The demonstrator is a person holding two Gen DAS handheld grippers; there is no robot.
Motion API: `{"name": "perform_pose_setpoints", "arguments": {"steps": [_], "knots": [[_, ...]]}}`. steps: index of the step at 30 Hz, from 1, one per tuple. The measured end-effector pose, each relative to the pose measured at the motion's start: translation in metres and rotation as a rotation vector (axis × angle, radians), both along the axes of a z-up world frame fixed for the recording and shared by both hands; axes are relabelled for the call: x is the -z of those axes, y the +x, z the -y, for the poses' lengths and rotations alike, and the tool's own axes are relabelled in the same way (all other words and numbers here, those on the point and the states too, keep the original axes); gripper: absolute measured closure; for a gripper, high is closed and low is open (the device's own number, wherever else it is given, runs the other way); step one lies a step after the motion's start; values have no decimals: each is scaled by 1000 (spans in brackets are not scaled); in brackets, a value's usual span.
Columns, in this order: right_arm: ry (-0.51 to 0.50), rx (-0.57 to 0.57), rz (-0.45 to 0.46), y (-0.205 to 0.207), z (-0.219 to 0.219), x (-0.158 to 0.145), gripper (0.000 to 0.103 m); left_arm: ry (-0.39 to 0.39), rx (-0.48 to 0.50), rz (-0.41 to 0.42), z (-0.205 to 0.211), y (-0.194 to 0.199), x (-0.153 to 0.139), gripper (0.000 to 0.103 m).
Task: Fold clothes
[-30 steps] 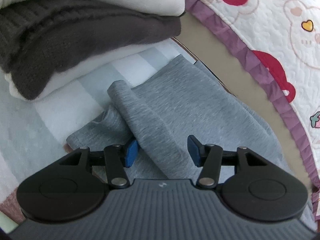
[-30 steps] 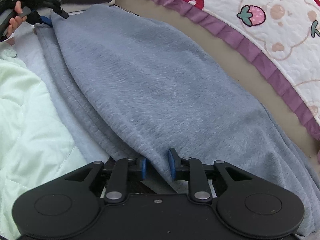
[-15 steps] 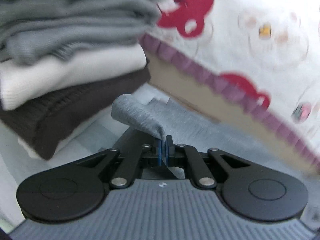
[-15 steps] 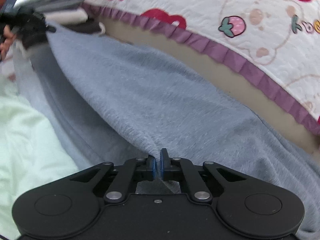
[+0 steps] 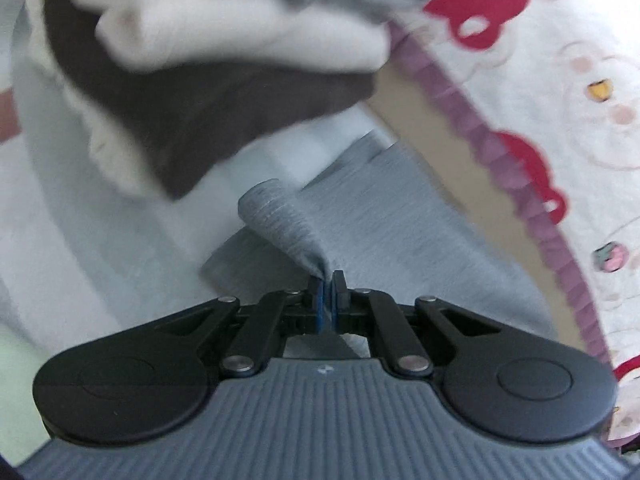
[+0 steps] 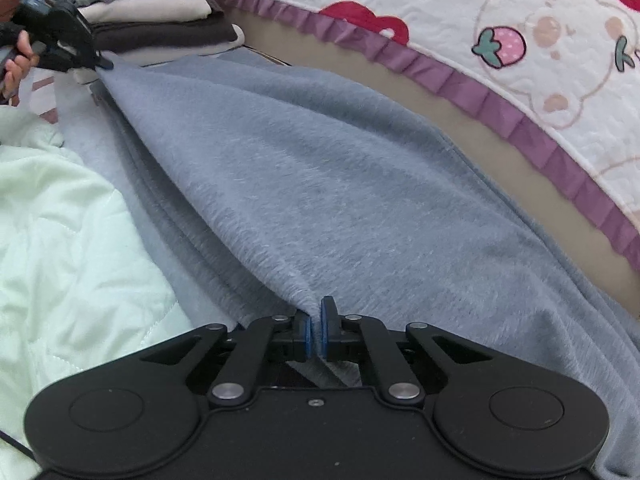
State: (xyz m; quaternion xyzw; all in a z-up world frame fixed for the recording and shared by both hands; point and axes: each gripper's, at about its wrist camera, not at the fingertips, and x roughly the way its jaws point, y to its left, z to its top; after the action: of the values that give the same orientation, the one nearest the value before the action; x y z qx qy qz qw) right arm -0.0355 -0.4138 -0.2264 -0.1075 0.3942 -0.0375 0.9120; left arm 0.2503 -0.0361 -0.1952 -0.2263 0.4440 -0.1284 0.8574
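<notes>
while the left gripper (image 5: pixel 328 294) pinches a rolled edge of the grey garment (image 6: pixel 340 200), the right gripper (image 6: pixel 315 330) pinches another fold, probably its hem, beside the folded stack (image 6: pixel 160 12).

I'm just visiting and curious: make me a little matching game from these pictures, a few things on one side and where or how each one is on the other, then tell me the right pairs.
Things:
1. grey garment
2. stack of folded clothes
3. pale green quilted fabric
4. cartoon-print quilt

Place or state:
A. edged with a purple frill, along the far side
B. pinched at two ends, by the left hand-held gripper and the right hand-held gripper
C. piled up at the far left corner of the right wrist view
D. lying to the left of the grey cloth in the right wrist view

Pairs: 1-B, 2-C, 3-D, 4-A
</notes>
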Motion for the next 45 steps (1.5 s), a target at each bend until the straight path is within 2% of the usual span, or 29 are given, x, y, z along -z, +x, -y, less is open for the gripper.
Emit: {"name": "perform_pose_setpoints", "arguments": {"steps": [4,7,10,12,15,18,21,24,25,28,29,32,35,38,42,43,44,45], "knots": [[2,6,62,-7,2,-15,97,83,20,36,10,-6,-5,100],[-1,-19,12,-6,0,-7,97,145,41,79,18,-11,-12,99],[-20,-25,-59,-2,-7,6,93,131,43,-26,16,-4,10,99],[104,29,-6,-6,-4,-7,82,68,20,-82,7,-2,21,98],[321,105,51,-18,9,-24,77,-13,-19,-101,-6,-2,20,97],[487,287,111,-52,38,-24,67,12,-19,-82,-9,-7,13,95],[633,531,169,-93,75,-15,63,4,-34,-96,-12,-8,12,93],[748,787,240,-130,111,-1,60,-37,-55,-114,-16,-7,14,75],[784,864,269,-142,121,4,59,-63,-58,-125,-16,-6,16,71],[899,969,352,-159,141,13,51,-112,-52,-160,-13,-4,23,71],[910,986,353,-160,144,16,50,-107,-48,-165,-11,-4,24,71],[847,1035,310,-153,148,24,48,-90,-41,-169,-8,-5,26,71],[802,1085,303,-152,149,34,47,-85,-46,-167,-7,-6,27,71],[820,1076,350,-152,152,38,40,-83,-47,-166,-6,-5,27,71],[778,1031,354,-140,161,37,37,-78,-46,-162,-4,-4,27,70],[782,1010,358,-139,162,38,42,-77,-45,-160,-3,-3,27,70],[794,973,353,-134,165,37,76,-74,-44,-157,-3,-3,27,70],[794,948,347,-133,167,31,93,-71,-42,-155,-2,-3,27,70]]}}
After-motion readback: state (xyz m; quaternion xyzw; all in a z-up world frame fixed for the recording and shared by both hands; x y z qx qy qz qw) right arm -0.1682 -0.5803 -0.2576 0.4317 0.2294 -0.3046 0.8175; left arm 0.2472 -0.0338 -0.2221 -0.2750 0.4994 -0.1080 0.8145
